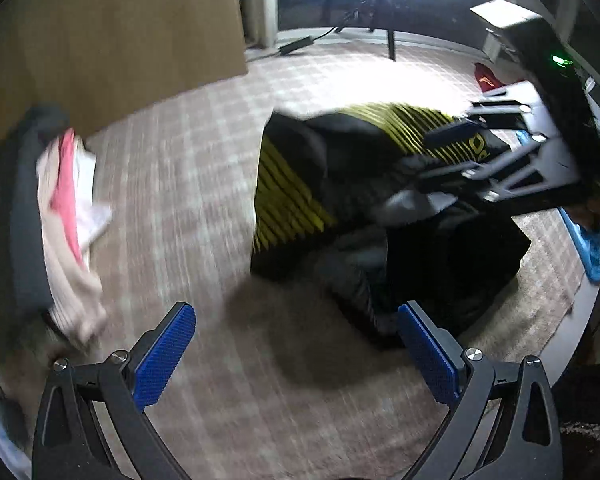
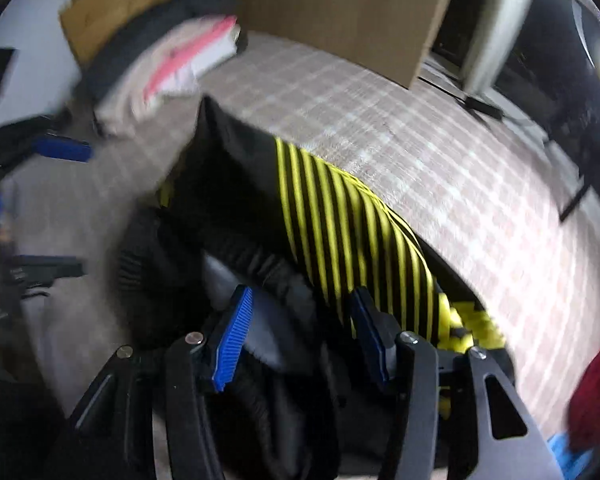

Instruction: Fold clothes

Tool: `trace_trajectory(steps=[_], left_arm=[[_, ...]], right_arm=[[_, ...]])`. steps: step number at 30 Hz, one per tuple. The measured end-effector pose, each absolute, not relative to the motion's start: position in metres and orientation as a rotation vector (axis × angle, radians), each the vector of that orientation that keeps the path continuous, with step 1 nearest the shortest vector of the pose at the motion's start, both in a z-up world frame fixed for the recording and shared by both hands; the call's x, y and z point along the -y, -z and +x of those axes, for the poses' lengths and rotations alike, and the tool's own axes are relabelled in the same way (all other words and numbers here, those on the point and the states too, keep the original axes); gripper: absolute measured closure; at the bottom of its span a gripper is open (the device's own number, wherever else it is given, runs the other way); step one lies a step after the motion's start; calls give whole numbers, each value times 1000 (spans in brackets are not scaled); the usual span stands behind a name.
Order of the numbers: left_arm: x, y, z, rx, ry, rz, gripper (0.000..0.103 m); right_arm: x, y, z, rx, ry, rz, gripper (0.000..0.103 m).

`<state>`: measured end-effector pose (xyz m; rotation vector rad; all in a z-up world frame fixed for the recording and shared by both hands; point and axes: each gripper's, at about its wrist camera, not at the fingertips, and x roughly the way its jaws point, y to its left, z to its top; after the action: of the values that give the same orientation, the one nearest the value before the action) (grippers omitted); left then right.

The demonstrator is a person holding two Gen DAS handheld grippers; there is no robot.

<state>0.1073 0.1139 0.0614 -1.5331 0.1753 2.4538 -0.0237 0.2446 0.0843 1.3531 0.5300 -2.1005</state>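
Left wrist view. Left gripper (image 1: 296,354): jaws spread wide, holding nothing, hovering over bare carpet (image 1: 204,184) just short of the jacket (image 1: 340,200). Jacket: black with yellow stripes, crumpled in a heap on the carpet, right of centre, near the carpet's right edge. Right gripper (image 1: 472,148): over the far side of the heap, jaws blurred here. Pile (image 1: 68,216): pink, white and beige clothes stacked at the carpet's left edge. Red cloth (image 1: 488,78): on the carpet's far right side, with a pale mark too small to read. Yellow lettering on the jacket beside the right gripper: a round character or two, not legible. Box (image 1: 112,36): plain brown, no readable print.

Right wrist view. Right gripper (image 2: 300,332): jaws apart, straddling a black fold of the jacket (image 2: 340,232); no pinch made, though cloth lies between them. Yellow block print at the jacket's lower edge (image 2: 468,328): partly hidden, unreadable. Pile (image 2: 172,64): far left. Left gripper (image 2: 60,150): blurred at the left edge.

Risks, as judged:
- bunched layers mean a close here could catch several folds at once, dragging the heap instead of spreading it
- the left gripper may close on carpet if it misses the hem
- both frames are motion-blurred; a fast sweep could fling the sleeve or knock the pile
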Motion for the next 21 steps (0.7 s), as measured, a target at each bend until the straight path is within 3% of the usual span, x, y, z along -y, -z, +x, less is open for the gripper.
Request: trace_trajectory(steps=[3,4,7,16,21], left_arm=[[-117,-50,111,-121,-2457,-1570,2],[-118,-48,112,-105,-2457,-1577,2],[-121,-49,115,-69,-2458,-1575,2],[-152,-64,120,-111,-2438,-1517,2],[-193,-72,117,-141,-2385,-1445,2]], right_arm=[[-228,-74,-33,-568,2010,1385,85],[-226,-73,-35,-577,2001,1396,88],[-238,-85,-38,-500,2013,1401,92],[-398,-178,-42,291,2317,1289,94],[-479,-174,-11,550,2461,1349,94]])
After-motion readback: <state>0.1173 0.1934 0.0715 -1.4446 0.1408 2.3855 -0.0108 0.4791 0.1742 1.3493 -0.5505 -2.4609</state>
